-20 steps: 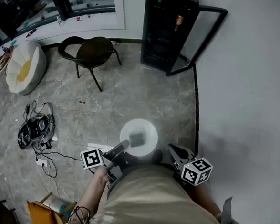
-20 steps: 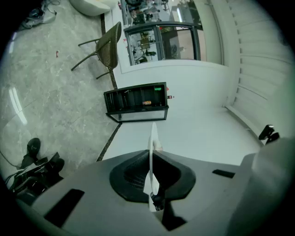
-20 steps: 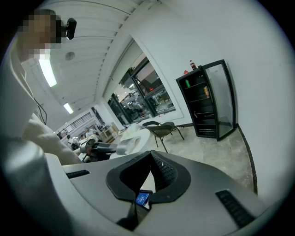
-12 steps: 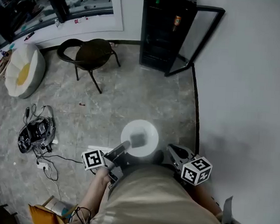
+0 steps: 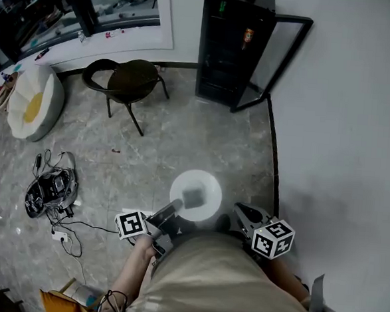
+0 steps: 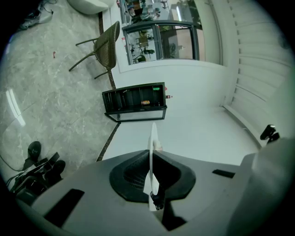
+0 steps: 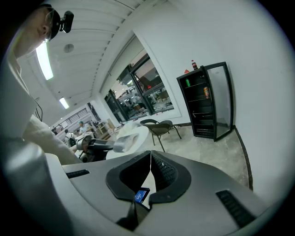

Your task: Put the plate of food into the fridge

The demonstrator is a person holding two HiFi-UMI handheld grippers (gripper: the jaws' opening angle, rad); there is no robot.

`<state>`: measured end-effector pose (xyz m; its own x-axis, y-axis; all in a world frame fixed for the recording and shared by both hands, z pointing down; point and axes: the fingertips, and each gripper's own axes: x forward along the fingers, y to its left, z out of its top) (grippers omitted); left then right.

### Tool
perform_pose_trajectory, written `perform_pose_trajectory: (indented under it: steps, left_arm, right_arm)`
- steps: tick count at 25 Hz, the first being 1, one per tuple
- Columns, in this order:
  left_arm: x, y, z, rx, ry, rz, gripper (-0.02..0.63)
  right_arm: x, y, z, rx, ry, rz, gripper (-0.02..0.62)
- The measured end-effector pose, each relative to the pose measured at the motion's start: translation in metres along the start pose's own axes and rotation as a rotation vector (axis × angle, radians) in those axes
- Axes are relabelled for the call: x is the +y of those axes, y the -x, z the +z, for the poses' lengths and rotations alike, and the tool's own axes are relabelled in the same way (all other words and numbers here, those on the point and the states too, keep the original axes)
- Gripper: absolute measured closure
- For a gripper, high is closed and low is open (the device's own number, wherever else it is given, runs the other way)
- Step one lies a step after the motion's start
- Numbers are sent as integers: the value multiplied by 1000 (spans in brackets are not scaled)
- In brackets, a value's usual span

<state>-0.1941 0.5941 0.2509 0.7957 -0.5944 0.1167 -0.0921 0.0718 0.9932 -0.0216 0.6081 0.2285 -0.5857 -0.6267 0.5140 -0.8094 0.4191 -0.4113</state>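
Fridge (image 5: 232, 48) nearer, plate (image 5: 208, 183) rim pinched — left tool (image 5: 175, 205)

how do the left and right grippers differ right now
The left gripper is clamped on the rim of the white plate; the right gripper is shut on nothing. The left gripper touches the plate; the right gripper sits apart, to its right. Both have jaws closed, the fridge ahead.
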Motion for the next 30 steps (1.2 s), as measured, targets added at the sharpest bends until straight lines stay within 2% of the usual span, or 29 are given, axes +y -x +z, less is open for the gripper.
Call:
perform_pose_trajectory:
  steps: [7,11,17,23,30]
  left_arm:
    - [-1,12,13,16,-2,-9,592]
    - [-1,16,21,25,-30,-14,592]
    - [-4,-8,33,-2,-18,-10,592]
    - [-1,-1,32,-16,-21,-3,592]
    - [-7,-21,34,-15,-22,17,592]
  right_arm:
    - [21,-13,-4,10,13,-3,572]
    - [29,-17,-9,18,40,-6,572]
    - [8,-24,5,42,40,2,572]
    - [12,-29,2,47,39,18,572]
    - [-7,-32,13,45,24,26,572]
